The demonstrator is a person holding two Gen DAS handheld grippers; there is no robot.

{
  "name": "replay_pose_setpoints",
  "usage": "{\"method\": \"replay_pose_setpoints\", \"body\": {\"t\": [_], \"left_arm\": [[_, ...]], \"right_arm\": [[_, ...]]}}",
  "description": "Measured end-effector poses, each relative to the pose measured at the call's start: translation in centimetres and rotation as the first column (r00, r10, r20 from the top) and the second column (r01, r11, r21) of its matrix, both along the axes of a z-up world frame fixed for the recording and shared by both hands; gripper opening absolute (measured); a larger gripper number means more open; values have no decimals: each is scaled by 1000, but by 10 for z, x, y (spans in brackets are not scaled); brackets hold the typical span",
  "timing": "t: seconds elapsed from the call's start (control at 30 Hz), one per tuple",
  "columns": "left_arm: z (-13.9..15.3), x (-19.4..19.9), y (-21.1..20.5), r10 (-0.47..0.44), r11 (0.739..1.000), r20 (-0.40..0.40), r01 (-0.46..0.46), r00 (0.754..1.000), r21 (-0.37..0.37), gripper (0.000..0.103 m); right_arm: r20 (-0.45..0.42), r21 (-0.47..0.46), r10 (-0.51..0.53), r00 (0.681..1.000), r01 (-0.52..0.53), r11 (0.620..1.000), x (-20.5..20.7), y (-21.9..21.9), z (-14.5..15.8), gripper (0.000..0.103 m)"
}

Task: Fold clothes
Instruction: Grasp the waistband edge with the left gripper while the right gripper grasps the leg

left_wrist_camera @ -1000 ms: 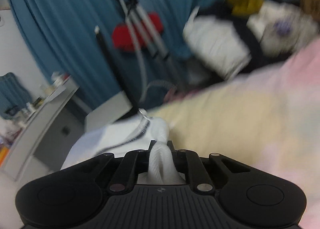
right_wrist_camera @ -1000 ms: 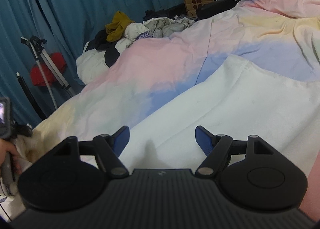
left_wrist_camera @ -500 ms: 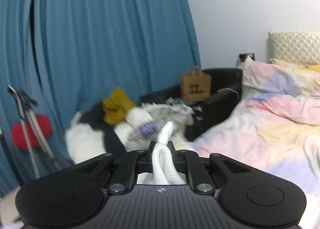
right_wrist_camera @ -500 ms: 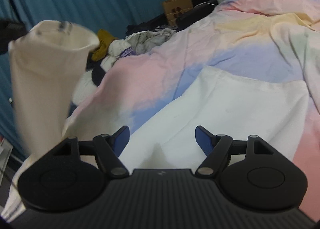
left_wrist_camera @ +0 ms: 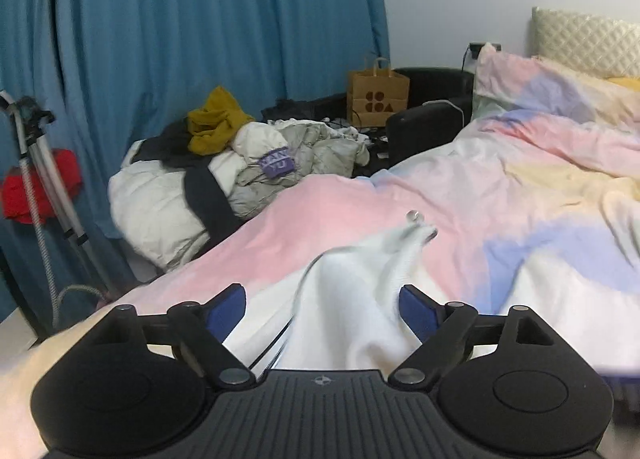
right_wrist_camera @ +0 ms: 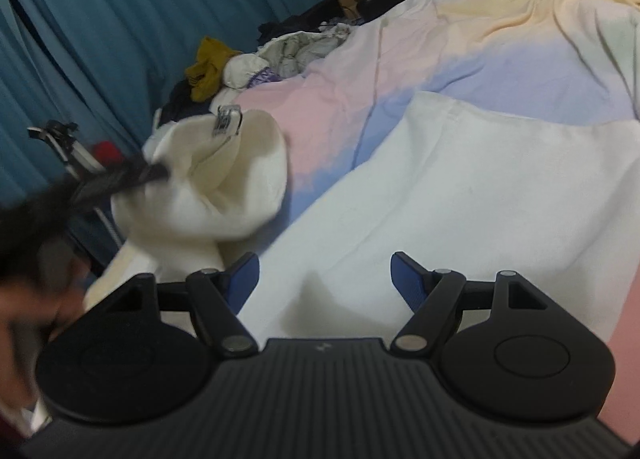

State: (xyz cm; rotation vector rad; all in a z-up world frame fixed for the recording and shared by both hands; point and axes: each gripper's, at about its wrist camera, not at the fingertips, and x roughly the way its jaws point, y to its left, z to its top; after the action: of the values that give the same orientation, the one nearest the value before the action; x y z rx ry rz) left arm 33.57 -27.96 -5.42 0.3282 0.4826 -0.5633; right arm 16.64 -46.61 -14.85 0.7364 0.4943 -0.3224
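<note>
Your left gripper (left_wrist_camera: 322, 301) has its blue pads spread wide, and a bunched fold of the white garment (left_wrist_camera: 352, 299) rises loose between them, blurred, with a small metal zipper pull (left_wrist_camera: 414, 215) at its far tip; neither pad looks pressed against the cloth, though the blur makes that hard to judge. Your right gripper (right_wrist_camera: 325, 277) is likewise spread apart, hovering just over the flat part of the same white garment (right_wrist_camera: 460, 219), which lies on the pastel duvet (right_wrist_camera: 500, 39) of pink, yellow and lavender patches. From your right wrist view, a rounded lump of the garment stands up at the left, with the zipper hardware (right_wrist_camera: 226, 121) on top and the dark, smeared shape of your other tool beside it. Beyond the bed's edge sits a heap of laundry (left_wrist_camera: 224, 163) topped by a mustard-yellow piece (left_wrist_camera: 216, 125), before teal curtains (left_wrist_camera: 180, 19). A brown paper bag (left_wrist_camera: 378, 95) stands near the black chair (left_wrist_camera: 432, 115).
</note>
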Motion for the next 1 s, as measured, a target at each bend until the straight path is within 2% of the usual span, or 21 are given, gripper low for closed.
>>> {"method": "replay_pose_setpoints", "body": {"t": [0.07,0.2,0.3,0.4,0.5,0.57,0.63,0.77,0.8,0.87,0.9,0.93,0.97,1.0], "left_arm": [[10,-29,39,24,999,-19,-25,1000,-21,93],[21,-101,122,161,986,-58,-163,985,-34,94],[19,-148,175,290,955,-84,-294,953,-43,94],[13,-182,220,375,910,-158,-395,913,-123,94],[5,-193,249,431,862,-248,-477,867,-171,94],[3,-190,262,434,849,-280,-493,856,-191,94],[-4,-182,271,450,831,-287,-514,846,-212,94],[-23,-169,294,441,802,-334,-533,833,-269,94],[-27,-168,300,432,799,-343,-530,834,-284,94],[-30,-165,312,434,783,-341,-536,834,-314,94],[-30,-163,316,433,775,-343,-539,834,-331,95],[-30,-159,317,423,769,-350,-535,836,-349,95],[-31,-156,319,415,764,-355,-533,838,-364,95],[-32,-154,321,411,759,-359,-533,838,-374,95]], "right_arm": [[32,43,22,999,-23,999,-1,-1,0,75],[76,131,59,995,-69,989,-3,-1,0,76],[97,206,108,989,-126,970,-2,1,-4,76],[99,321,173,980,-196,927,8,4,-16,77],[108,434,217,970,-243,868,19,10,-26,77],[108,486,227,968,-251,837,31,15,-30,77],[102,510,218,971,-239,826,49,15,-32,77],[61,555,114,992,-129,822,84,5,-35,76],[53,544,76,996,-93,834,92,2,-32,76],[24,455,-4,1000,-7,890,104,-5,-19,74],[3,404,-47,999,42,914,110,-7,-10,72],[-17,369,-78,997,78,926,116,-10,-3,62],[-43,339,-95,995,103,935,123,-12,3,36],[-79,302,-109,991,128,945,131,-13,10,26]]}}
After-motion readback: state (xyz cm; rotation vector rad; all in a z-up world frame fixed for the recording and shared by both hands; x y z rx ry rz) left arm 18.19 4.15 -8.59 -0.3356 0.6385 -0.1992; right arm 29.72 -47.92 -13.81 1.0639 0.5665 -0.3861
